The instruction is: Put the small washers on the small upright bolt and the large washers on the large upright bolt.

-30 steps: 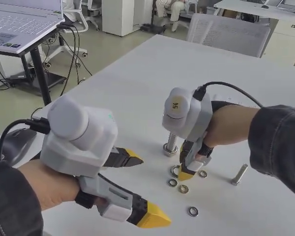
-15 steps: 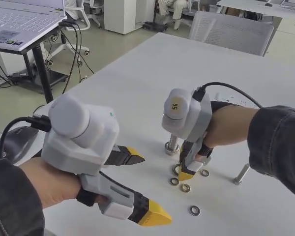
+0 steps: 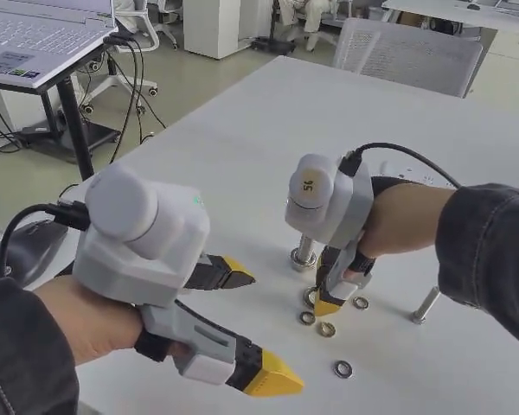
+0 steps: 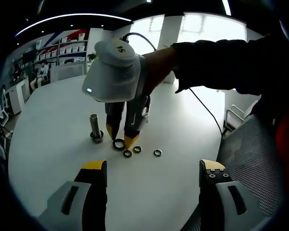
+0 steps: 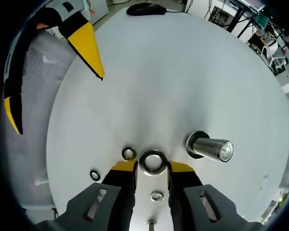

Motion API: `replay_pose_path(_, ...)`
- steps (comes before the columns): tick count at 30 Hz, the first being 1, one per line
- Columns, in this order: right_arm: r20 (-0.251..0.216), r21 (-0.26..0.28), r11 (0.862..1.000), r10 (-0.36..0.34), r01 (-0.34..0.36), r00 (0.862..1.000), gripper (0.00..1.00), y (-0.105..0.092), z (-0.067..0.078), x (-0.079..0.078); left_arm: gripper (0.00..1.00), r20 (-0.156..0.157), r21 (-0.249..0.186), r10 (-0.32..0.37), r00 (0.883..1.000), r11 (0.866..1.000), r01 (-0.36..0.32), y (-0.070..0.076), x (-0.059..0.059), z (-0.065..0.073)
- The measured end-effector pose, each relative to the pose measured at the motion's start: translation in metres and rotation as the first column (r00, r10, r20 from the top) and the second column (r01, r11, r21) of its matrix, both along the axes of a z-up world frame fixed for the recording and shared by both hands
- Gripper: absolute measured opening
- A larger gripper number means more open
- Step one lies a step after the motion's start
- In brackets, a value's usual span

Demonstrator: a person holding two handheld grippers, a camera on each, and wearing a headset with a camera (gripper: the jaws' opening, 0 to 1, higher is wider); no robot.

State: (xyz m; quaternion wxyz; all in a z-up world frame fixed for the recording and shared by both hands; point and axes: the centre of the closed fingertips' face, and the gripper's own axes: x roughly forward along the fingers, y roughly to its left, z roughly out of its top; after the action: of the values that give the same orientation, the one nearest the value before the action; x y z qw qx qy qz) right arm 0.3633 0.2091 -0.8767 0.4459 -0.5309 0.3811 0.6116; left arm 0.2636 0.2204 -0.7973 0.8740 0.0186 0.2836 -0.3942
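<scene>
Now the right gripper (image 5: 152,167) points down at the tabletop (image 5: 173,72), its narrow jaws flanking a large washer (image 5: 152,154) that lies flat just beside the large upright bolt (image 5: 209,147); whether they pinch it cannot be told. Small washers (image 5: 129,153) lie scattered near. Left gripper (image 4: 152,166) hovers apart, jaws wide

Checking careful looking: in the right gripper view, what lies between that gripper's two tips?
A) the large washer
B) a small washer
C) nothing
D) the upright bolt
A: the large washer lies flat on the table between the tips of the right gripper, with the upright bolt beside it.
</scene>
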Motion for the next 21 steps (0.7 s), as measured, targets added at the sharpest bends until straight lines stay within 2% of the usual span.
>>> replay_pose_path(21,0.004,-0.009,1.000,-0.010,0.010,1.000,0.24,-0.0013,0.0001,-0.0005,0.78,-0.001,0.000,0.001,1.000,1.000,-0.001,0.0002,-0.0007,-0.0001)
